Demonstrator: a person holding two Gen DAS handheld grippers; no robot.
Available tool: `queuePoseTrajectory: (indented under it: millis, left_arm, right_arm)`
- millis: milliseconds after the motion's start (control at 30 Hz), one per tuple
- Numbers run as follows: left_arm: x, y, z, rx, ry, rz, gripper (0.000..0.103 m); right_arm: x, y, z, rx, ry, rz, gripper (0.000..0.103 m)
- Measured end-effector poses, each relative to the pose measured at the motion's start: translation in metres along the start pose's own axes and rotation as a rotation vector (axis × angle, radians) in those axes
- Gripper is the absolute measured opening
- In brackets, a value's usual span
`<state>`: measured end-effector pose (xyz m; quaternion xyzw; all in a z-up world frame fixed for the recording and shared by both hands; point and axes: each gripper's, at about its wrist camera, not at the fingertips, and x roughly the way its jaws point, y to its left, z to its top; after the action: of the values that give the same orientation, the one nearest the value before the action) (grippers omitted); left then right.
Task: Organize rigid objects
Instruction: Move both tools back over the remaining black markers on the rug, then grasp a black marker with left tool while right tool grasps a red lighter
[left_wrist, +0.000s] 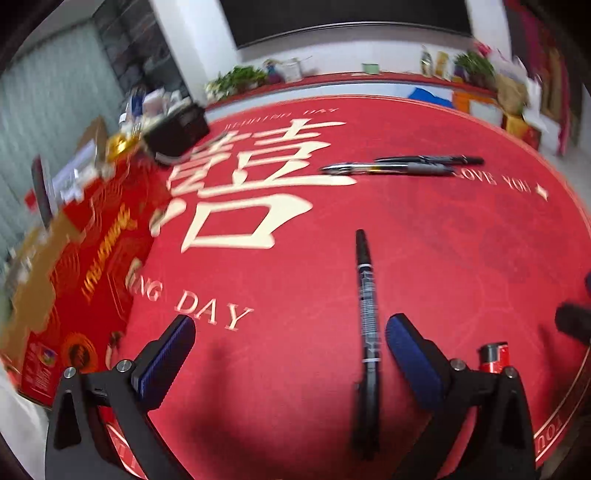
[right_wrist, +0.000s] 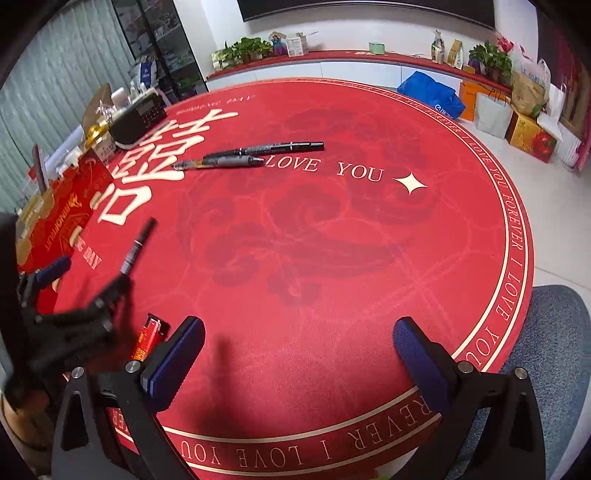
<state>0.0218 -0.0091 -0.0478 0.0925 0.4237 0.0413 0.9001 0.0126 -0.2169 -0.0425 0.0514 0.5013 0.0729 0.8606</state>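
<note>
The black marker pen (left_wrist: 365, 295) lay on the round red table mat (right_wrist: 332, 258), inside the mat's near-left part, with its capped end pointing toward the far edge. In the left wrist view its barrel ran between the two fingers of the left gripper (left_wrist: 290, 332), much closer to the right-hand blue pad (left_wrist: 410, 354) than to the other pad. No contact between pad and barrel could be confirmed. The left gripper's jaws stood wide apart and held nothing.

Two further pens lay side by side, touching, toward the far part of the mat beside the large cream character (left_wrist: 255, 184). The nearer was a gel pen with a clear barrel (right_wrist: 218, 162); the farther was a black pen (right_wrist: 280, 147). Both lay crosswise, well apart from the marker pen.

A red lighter (right_wrist: 147, 338) lay near the mat's near edge, between the two grippers, just beside the left finger of the right gripper (right_wrist: 299, 345). The right gripper's jaws were also fully spread and empty, above a bare stretch of the mat close to its near edge.

A red gift box (left_wrist: 85, 266) stood along the mat's left edge. A black radio-like device (right_wrist: 138, 123) sat at the far-left edge.
</note>
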Motion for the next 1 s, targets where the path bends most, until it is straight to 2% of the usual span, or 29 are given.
queuePoseTrajectory:
  millis: [100,167,300,367,433,467,533,600,633,667,833,933,1000]
  left_arm:
    - [0.001,0.007,-0.003,-0.028,-0.014,-0.020,0.103]
    - [0.001,0.010,-0.004,-0.039,-0.017,-0.022,0.103]
    - [-0.002,0.023,-0.004,-0.059,-0.038,0.049,0.103]
    - [0.000,0.033,-0.003,-0.083,-0.027,0.017,0.103]
    - [0.004,0.039,-0.002,-0.095,-0.015,0.002,0.103]
    - [0.004,0.039,-0.001,-0.091,-0.015,0.008,0.103]
    - [0.005,0.035,-0.001,-0.086,-0.013,0.008,0.103]
    - [0.007,0.030,0.000,-0.093,-0.007,-0.015,0.103]
    - [0.008,0.026,0.002,-0.098,0.000,-0.028,0.103]
    - [0.009,0.021,0.002,-0.100,0.002,-0.036,0.103]
    - [0.012,0.007,0.007,-0.140,0.002,-0.051,0.103]
    - [0.019,0.013,0.009,-0.218,0.027,-0.103,0.103]
    - [0.019,0.011,0.009,-0.217,0.032,-0.097,0.103]
  right_arm:
    - [-0.002,0.017,-0.001,0.011,0.043,0.119,0.103]
    - [0.000,0.036,-0.006,-0.020,0.069,0.147,0.103]
    - [0.006,0.081,-0.017,-0.168,0.084,0.111,0.103]
    - [0.009,0.098,-0.022,-0.234,0.085,0.075,0.103]
    - [0.015,0.116,-0.029,-0.339,0.073,0.001,0.101]
    - [0.014,0.120,-0.031,-0.376,0.052,-0.014,0.096]
    - [0.011,0.115,-0.029,-0.372,0.049,-0.001,0.083]
    - [0.008,0.103,-0.023,-0.351,0.042,-0.009,0.052]
    - [0.007,0.096,-0.020,-0.338,0.040,-0.017,0.042]
    - [0.007,0.087,-0.015,-0.321,0.040,-0.029,0.023]
    - [0.009,0.040,0.005,-0.242,0.032,-0.070,0.021]
    - [0.006,0.035,0.006,-0.249,0.032,-0.063,0.022]
    - [0.005,0.038,0.004,-0.264,0.022,-0.083,0.021]
